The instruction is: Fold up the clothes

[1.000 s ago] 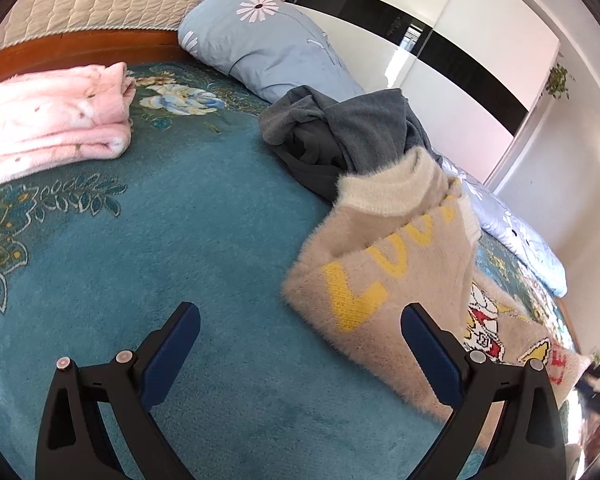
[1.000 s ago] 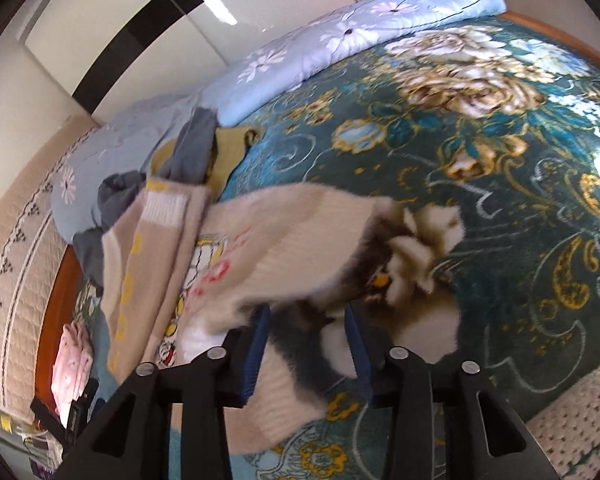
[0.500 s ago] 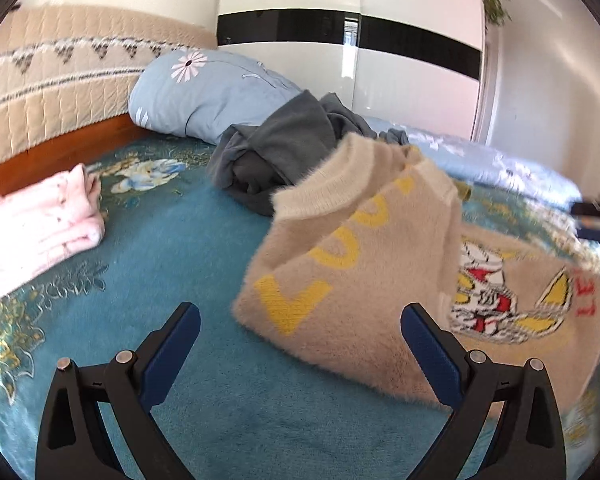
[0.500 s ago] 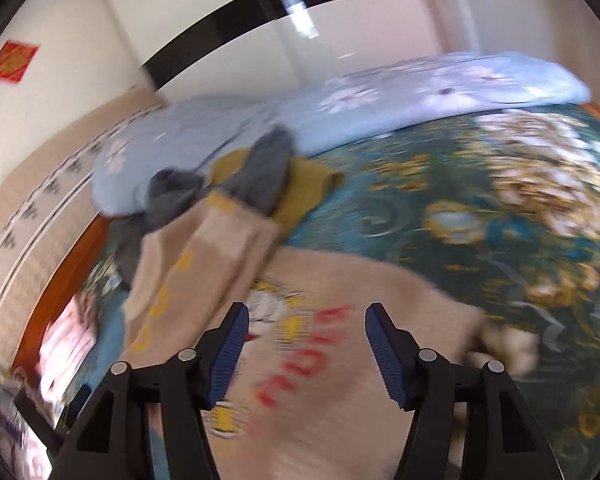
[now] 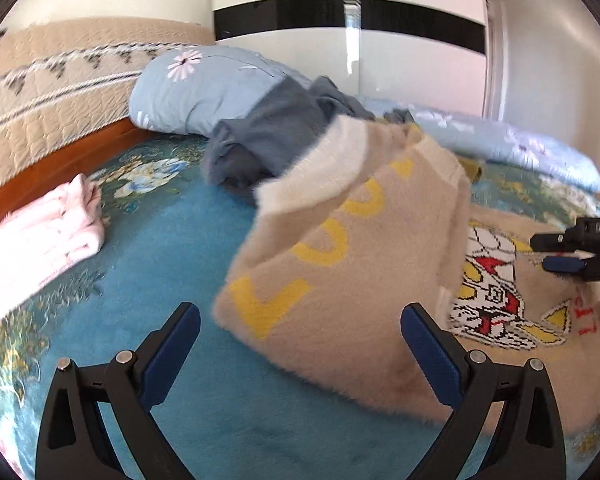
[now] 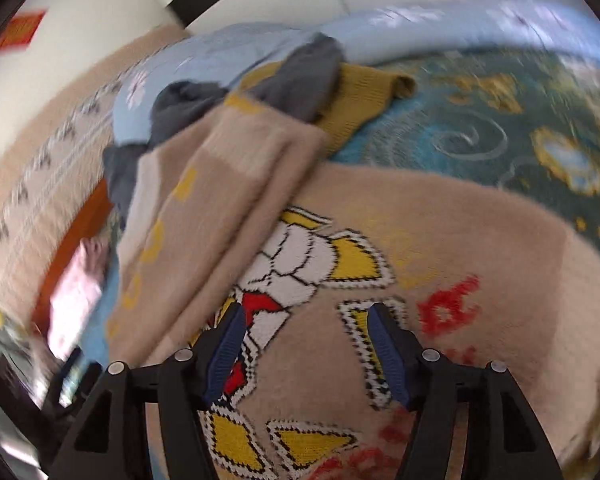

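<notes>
A fuzzy beige sweater (image 5: 340, 264) with yellow letters and a cartoon print lies on the teal floral bedspread (image 5: 148, 264), one sleeve (image 6: 228, 184) folded across its body. My left gripper (image 5: 300, 332) is open just short of the sweater's near edge and holds nothing. My right gripper (image 6: 306, 320) hovers low over the cartoon print (image 6: 300, 256), open, with no cloth pinched between its pads. The right gripper (image 5: 564, 256) also shows at the right edge of the left wrist view, above the print.
A folded pink garment (image 5: 40, 240) lies at the left by the wooden bed frame. A crumpled grey garment (image 5: 268, 140) and a mustard one (image 6: 360, 96) sit behind the sweater against light blue pillows (image 5: 204, 88). A padded headboard and a white wardrobe stand beyond.
My right gripper let go of the sweater's fluffy edge, opened wider and swung over the cartoon print. My left gripper rolled level and slid nearer the sweater, staying open.
</notes>
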A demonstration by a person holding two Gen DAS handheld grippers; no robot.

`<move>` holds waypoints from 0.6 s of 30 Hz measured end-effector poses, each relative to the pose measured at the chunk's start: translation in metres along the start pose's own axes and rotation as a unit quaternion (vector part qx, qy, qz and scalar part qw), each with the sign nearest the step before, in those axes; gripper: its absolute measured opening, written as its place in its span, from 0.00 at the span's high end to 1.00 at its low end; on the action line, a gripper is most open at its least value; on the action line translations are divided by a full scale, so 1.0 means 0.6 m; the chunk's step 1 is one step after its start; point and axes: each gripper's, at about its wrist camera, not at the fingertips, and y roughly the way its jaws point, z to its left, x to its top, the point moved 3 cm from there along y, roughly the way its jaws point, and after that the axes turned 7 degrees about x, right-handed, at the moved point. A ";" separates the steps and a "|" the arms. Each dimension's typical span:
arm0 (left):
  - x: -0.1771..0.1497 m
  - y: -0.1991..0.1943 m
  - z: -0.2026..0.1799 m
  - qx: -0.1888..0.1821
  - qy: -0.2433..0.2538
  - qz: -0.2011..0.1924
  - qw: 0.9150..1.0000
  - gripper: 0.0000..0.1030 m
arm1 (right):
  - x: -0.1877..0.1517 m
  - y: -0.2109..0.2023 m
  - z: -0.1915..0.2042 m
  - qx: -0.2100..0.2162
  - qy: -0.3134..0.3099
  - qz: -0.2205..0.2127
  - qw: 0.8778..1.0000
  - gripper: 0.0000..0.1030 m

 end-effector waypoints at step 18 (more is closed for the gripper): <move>0.012 0.043 -0.113 0.153 0.128 0.016 0.980 0.06 | -0.010 0.015 0.003 -0.016 -0.013 0.004 1.000 0.30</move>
